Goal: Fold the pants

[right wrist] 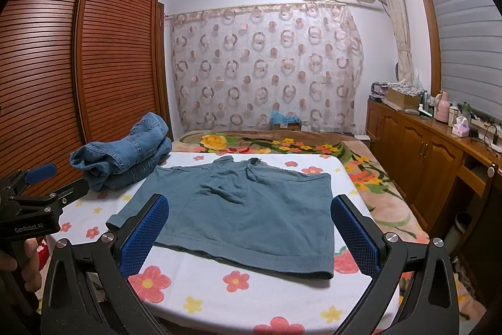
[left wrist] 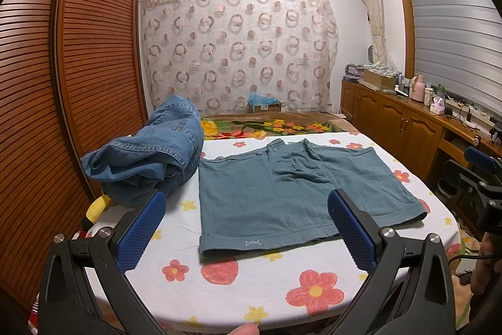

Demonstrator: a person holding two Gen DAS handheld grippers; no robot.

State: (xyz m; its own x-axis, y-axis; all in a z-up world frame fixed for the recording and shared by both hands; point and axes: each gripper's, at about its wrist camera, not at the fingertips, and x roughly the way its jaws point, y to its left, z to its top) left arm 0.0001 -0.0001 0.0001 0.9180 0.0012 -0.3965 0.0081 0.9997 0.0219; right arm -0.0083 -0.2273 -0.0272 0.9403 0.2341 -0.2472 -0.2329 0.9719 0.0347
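Observation:
A pair of teal shorts (left wrist: 282, 193) lies spread flat on the white flowered table cover (left wrist: 219, 281), with one hem toward me. The shorts also show in the right wrist view (right wrist: 251, 215). My left gripper (left wrist: 248, 203) is open and empty, held above the near left part of the shorts. My right gripper (right wrist: 251, 206) is open and empty, held above the near right part. The left gripper shows at the left edge of the right wrist view (right wrist: 40, 187), and the right gripper at the right edge of the left wrist view (left wrist: 480, 175).
A heap of blue jeans (left wrist: 150, 159) lies at the table's far left, beside the shorts. A slatted wooden wardrobe (left wrist: 62, 68) stands close on the left. A bed with a flowered blanket (right wrist: 282, 143) lies behind. Wooden cabinets (right wrist: 423, 153) with clutter line the right.

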